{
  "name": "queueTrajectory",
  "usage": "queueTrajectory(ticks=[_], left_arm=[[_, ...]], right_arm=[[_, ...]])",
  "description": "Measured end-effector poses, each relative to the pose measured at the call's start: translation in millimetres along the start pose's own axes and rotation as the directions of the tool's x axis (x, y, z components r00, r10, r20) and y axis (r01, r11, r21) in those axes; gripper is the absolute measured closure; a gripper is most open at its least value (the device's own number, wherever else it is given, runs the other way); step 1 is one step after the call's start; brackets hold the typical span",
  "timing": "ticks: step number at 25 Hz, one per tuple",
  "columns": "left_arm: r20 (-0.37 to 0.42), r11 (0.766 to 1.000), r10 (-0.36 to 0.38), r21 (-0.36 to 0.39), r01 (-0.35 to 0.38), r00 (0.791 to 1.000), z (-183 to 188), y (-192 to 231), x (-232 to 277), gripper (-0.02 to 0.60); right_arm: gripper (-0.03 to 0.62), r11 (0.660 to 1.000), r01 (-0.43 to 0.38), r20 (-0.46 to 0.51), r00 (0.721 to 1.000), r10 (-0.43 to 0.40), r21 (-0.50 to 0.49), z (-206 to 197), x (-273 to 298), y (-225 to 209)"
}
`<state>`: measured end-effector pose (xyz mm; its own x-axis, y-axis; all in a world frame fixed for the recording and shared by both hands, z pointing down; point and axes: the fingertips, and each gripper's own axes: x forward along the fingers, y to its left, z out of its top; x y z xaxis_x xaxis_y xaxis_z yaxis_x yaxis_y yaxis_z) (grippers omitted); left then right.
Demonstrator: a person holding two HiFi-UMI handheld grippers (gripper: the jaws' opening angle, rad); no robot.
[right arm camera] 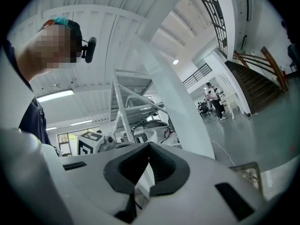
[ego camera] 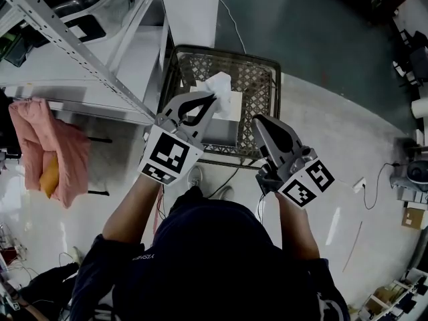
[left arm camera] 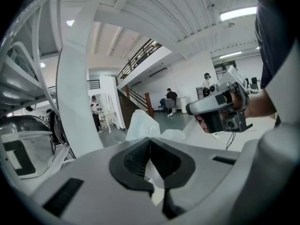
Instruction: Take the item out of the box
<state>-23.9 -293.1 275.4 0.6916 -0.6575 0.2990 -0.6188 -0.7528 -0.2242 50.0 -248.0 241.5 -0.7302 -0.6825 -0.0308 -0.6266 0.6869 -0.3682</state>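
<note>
Tissue (ego camera: 221,87), white and crumpled, is pinched between the closed jaws of the left gripper (ego camera: 212,99). In the left gripper view the dark pads meet on it and the sheet rises in a soft peak just beyond the tips. It hangs directly above the white box (ego camera: 224,129), which sits inside a dark lattice crate (ego camera: 267,65) on the grey floor (ego camera: 334,112). From the head view the tissue's lower edge seems to reach the box top, though whether it is clear of the opening cannot be told.

The right gripper (ego camera: 257,120) is held just beside the box, over the crate's near right corner. Its jaws are closed tip to tip, with nothing between them in its own view. Both grippers sit close together in front of the person, marker cubes facing up.

A white metal rack (ego camera: 67,39) crosses the upper left, and a pink cloth (ego camera: 53,146) hangs well apart at the left edge.
</note>
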Motion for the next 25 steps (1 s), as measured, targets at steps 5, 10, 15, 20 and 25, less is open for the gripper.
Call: queueTrajectory(ticks=[5,10,15,20,25], left_arm=[[0.001,1.000,0.003,0.003,-0.003,1.000,1.7,1.2,-0.4,0.575],[-0.005,1.000,0.009,0.005,-0.009,1.000,-0.2,1.1,0.0,0.575],[-0.011,1.000,0.008,0.001,-0.008,1.000,-3.3,1.1,-1.0,0.575],[-0.013,1.000,0.010,-0.002,-0.010,1.000,-4.6,1.3,-1.1,0.575],[-0.019,1.000,0.009,-0.003,-0.009,1.000,-6.9,1.0,0.6,0.575]], right_arm=[[0.571,1.000,0.001,-0.010,1.000,-0.001,-0.006,-1.1,0.7,0.3],[0.571,1.000,0.006,-0.008,1.000,-0.006,-0.008,-0.5,-1.0,-1.6],[0.571,1.000,0.013,-0.010,1.000,-0.013,-0.002,-2.6,-1.7,-4.1],[0.571,1.000,0.012,-0.015,1.000,-0.012,0.001,-4.5,-1.4,-4.5],[0.571,1.000,0.017,-0.012,1.000,-0.017,0.001,-4.5,-2.6,-6.1]])
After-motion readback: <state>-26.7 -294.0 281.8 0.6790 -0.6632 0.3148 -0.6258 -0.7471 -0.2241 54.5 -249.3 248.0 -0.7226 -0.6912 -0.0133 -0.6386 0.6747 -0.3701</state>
